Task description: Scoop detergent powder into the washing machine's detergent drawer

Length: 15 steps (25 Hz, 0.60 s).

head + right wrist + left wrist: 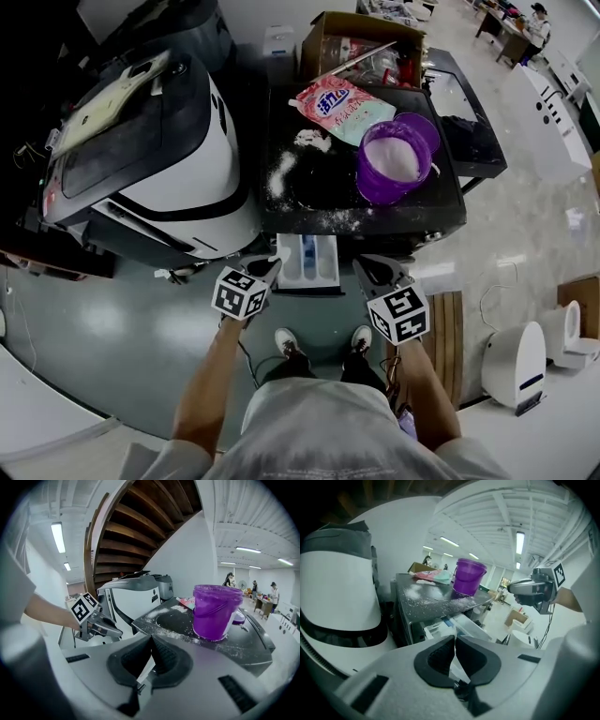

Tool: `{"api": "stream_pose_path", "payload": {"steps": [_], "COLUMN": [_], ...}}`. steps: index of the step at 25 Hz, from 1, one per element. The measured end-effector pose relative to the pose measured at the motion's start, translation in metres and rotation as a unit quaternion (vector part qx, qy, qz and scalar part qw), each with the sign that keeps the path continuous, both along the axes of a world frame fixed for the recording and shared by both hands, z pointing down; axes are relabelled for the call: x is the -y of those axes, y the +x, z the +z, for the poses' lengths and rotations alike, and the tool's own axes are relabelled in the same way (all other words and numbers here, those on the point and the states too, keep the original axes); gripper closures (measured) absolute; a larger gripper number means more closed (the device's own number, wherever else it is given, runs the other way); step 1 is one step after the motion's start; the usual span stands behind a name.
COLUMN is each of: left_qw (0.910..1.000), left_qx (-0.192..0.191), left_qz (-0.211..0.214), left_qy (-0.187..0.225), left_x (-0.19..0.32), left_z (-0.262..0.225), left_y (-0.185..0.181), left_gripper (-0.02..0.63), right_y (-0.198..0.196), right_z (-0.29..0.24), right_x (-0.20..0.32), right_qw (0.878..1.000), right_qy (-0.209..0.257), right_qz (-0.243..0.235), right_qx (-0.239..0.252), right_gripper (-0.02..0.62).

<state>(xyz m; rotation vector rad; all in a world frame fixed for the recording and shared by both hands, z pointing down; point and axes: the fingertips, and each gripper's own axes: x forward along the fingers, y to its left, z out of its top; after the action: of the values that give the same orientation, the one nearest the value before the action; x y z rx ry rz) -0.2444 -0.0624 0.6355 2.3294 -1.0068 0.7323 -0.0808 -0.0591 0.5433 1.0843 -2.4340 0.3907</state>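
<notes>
The washing machine's black top (441,202) carries a purple bucket (392,161) of white detergent powder, with its lid (422,128) behind it. A pink detergent bag (333,107) lies further back. The white detergent drawer (307,261) is pulled out at the front, between my two grippers. My left gripper (266,270) hangs just left of the drawer, shut and empty. My right gripper (368,269) hangs just right of it, also shut and empty. The left gripper view shows the bucket (468,577), the drawer (461,625) and the shut jaws. The bucket (216,611) fills the right gripper view's right side.
Spilled powder (280,174) streaks the machine top. A large white and black appliance (159,159) stands close on the left. A cardboard box (361,47) sits behind the machine. A wooden board (448,337) and a white unit (516,366) stand on the floor at right.
</notes>
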Motion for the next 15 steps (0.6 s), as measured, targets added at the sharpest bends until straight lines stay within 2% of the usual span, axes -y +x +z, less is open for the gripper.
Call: {"api": "stream_pose_path", "payload": {"steps": [9, 15], "left_qw": [0.9962, 0.9894], "left_qx": [0.053, 0.098], "left_qz": [0.069, 0.107], "left_qy": [0.004, 0.011], "left_x": [-0.003, -0.007], "left_z": [0.019, 0.028], "left_y": [0.01, 0.012], "left_gripper": [0.591, 0.591], "right_y": [0.009, 0.012], "right_z": [0.014, 0.016], "right_x": [-0.004, -0.004], "right_qw": [1.0, 1.0], "right_qy": [-0.019, -0.02], "right_qz": [0.007, 0.009], "right_qx": [-0.004, -0.001], "right_gripper": [0.597, 0.597]}}
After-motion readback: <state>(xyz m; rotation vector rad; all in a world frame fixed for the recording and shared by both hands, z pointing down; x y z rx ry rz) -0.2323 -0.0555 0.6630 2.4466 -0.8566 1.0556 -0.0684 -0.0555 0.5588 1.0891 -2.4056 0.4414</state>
